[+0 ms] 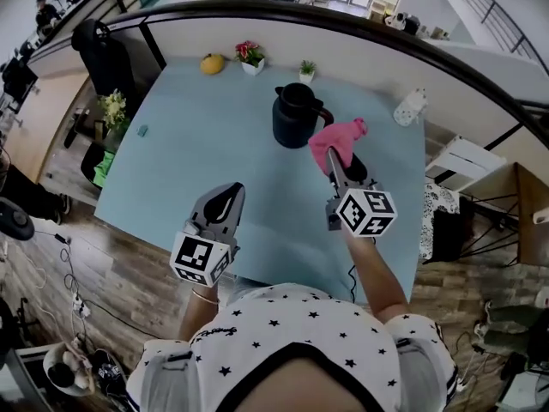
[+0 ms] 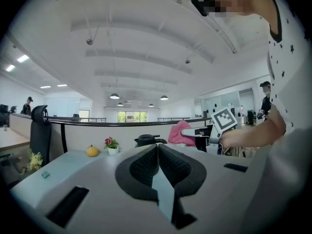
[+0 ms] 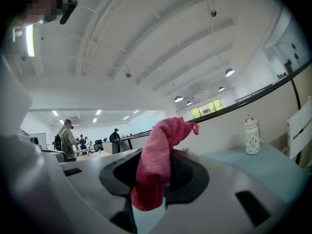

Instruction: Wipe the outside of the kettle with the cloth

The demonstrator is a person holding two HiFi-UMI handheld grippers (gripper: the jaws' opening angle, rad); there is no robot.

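Left gripper view: the left gripper point(image 2: 157, 147) is seen with its jaws pressed together and nothing between them; it is raised over the near edge of the desk point(image 1: 189, 157).
Right gripper point(image 1: 333, 157): its jaws are clamped on the pink cloth point(image 1: 337, 140), which is bunched up past the tips.
Cloth position: it is held just beside the right side of the kettle point(image 1: 296, 117); contact cannot be told.
Kettle: black and upright, it is set mid-desk toward the far edge.
Far edge: a yellow fruit point(image 1: 212, 63), a flower pot point(image 1: 250, 56) and a small plant point(image 1: 306, 70) are lined along it.
Far right corner: a white bottle point(image 1: 410, 107) is stood there.
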